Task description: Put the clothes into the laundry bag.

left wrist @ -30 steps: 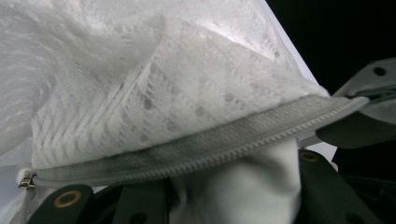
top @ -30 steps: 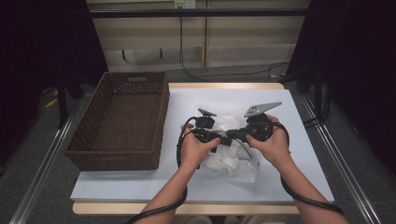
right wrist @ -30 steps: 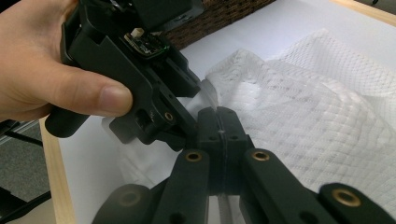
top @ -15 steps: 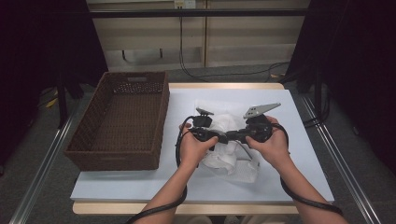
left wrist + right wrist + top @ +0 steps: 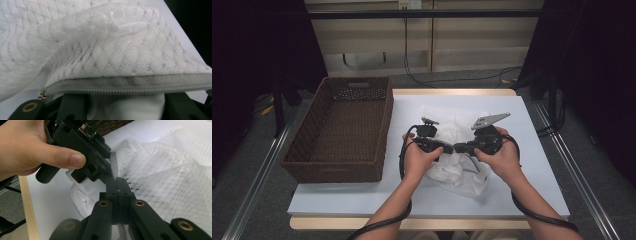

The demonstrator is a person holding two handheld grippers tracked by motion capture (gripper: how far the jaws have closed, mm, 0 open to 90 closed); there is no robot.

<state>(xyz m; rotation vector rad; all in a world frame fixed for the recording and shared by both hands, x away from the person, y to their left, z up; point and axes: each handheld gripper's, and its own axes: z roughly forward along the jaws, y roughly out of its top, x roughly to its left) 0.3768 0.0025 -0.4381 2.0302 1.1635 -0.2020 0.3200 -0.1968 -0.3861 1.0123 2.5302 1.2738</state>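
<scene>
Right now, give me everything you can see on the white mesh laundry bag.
The mesh laundry bag is white, sheer netting with a diamond weave, and lies crumpled on the table to the right of the wicker basket. A grey zipper runs along its edge, closed over the stretch seen in the left gripper view, with a small metal pull at one end. White fabric sits inside. The right gripper is shut on a thin edge of it; the left gripper holds beside it, its jaws just opening further.

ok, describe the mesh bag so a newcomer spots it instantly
On the white table top, right of the brown wicker basket, both hands work one crumpled heap. That is the white mesh laundry bag: see-through diamond netting with a grey zipper along its edge.
</scene>
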